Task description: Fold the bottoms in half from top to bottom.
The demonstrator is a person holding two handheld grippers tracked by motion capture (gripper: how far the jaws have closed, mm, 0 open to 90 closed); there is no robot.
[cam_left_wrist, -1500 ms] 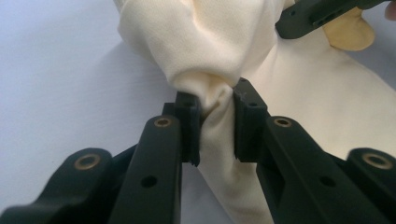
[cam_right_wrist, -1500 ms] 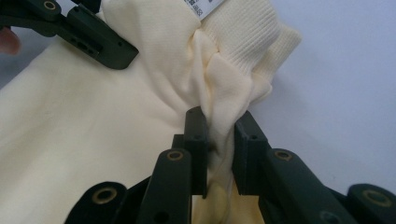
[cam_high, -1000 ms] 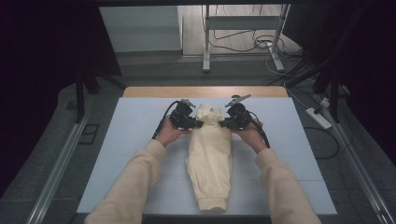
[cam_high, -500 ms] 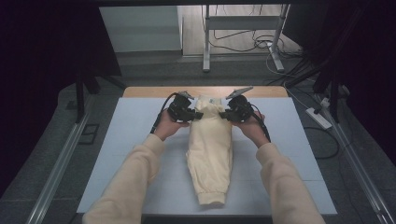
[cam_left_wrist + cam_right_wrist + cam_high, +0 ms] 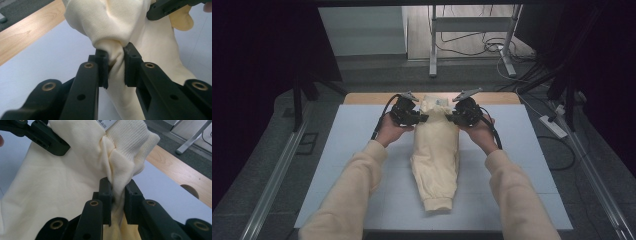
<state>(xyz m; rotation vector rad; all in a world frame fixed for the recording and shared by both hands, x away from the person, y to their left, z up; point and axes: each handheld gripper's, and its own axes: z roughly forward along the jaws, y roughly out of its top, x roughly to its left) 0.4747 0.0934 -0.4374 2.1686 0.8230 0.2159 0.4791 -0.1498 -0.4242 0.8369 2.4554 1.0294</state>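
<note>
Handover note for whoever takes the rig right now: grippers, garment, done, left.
Left gripper: shut on a bunch of the cream garment at its far left corner.
Right gripper: shut on the far right corner, by the ribbed band.
Garment: lies lengthwise down the middle of the white mat, far end raised between the grippers, cuffed near end flat on the mat.
Done: both far corners gripped.
Left: probably fold or reposition the garment, then release; the intended fold can't be judged from here.
</note>
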